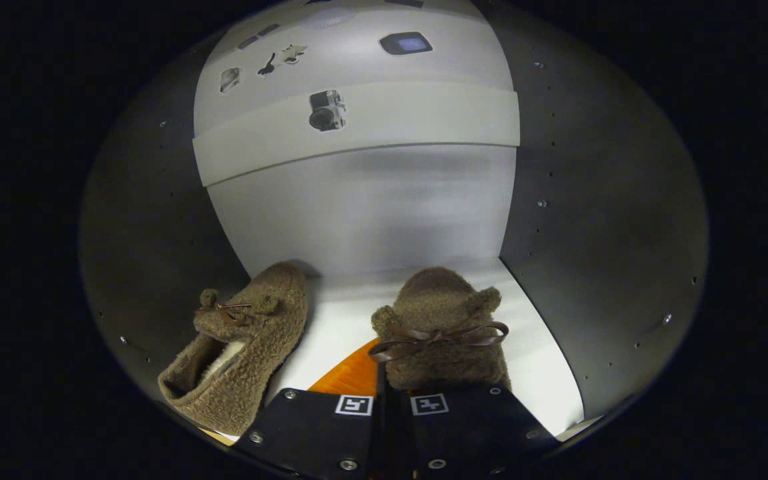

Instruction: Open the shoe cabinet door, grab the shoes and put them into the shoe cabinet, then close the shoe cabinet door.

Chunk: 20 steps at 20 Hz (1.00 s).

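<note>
**Brown fleece slipper at the fingertips, inside the cabinet**

Brown fuzzy slipper [443, 327], right-hand one of the pair, sits directly ahead of the gripper [394, 400], toe toward the back wall [364, 213]. Its heel end meets the black finger plates at lower centre of the frame. The two plates stand almost together, only a thin dark slit between them. The grip point itself is hidden behind the plates, so I cannot tell whether both fingers press on the slipper. A brown ribbon bow [437, 337] lies across its top, just beyond the fingertips.

Second slipper [241, 350] lies lower left, apart from the fingers, angled with its opening facing the camera and pale lining visible. It also has a small bow.

Both slippers rest on the white cabinet floor [544, 360]. Grey side walls [597, 220] with small holes close in left and right. A white shelf edge [391, 123] crosses the upper frame, carrying a sticker.

An orange surface [351, 377] shows between the slippers, just ahead of the left finger plate.
</note>
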Available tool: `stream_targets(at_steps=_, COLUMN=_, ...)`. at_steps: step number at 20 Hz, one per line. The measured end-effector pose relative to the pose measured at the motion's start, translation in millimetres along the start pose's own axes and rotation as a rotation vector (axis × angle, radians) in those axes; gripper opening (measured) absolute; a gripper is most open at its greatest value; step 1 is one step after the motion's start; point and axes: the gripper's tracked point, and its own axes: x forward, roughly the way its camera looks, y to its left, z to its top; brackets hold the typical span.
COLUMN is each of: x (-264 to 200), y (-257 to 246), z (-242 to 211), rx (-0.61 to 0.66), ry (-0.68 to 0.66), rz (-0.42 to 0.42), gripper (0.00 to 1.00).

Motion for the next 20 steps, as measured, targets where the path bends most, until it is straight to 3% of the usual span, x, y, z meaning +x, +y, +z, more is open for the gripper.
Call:
stream_targets(at_steps=9, x=-27, y=1, z=-5, rx=0.030, ry=0.007, rz=-0.029, gripper=0.17)
stream_targets(at_steps=20, x=-148, y=9, z=-6, rx=0.008, ry=-0.138, rz=-0.093, gripper=0.19)
